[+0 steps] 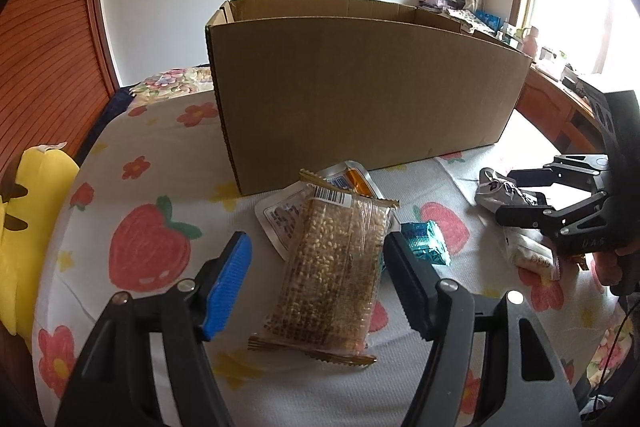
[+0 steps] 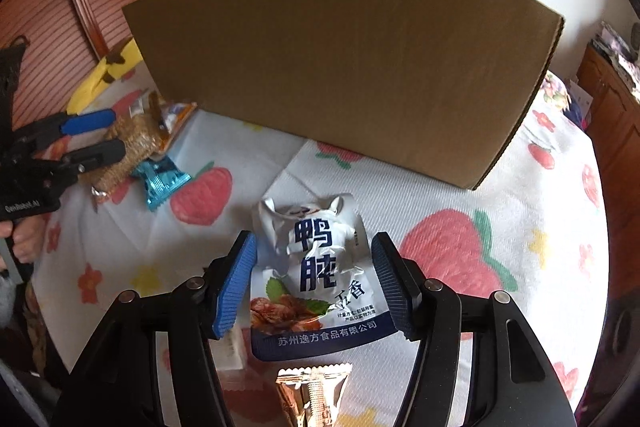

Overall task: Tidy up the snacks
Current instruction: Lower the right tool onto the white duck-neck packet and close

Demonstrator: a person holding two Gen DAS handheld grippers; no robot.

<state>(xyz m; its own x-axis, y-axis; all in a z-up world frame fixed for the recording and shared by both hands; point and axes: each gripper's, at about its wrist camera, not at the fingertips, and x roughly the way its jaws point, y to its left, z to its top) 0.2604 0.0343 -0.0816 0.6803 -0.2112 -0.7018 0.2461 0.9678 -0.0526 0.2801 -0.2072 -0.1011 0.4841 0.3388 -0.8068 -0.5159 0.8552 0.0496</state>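
So left hand-held gripper (image 1: 316,267) spread around grain bar (image 1: 332,271), right hand-held gripper (image 2: 314,283) spread around white-blue snack pouch (image 2: 320,267), cardboard box (image 1: 360,91) behind.

Can't see inside the cardboard box (image 1: 360,91) at all, its front wall blocks everything. The gold-wrapped snack (image 2: 312,399) runs off the bottom edge in the right wrist view. White packet (image 1: 288,219) is mostly buried under the grain bar (image 1: 332,267).
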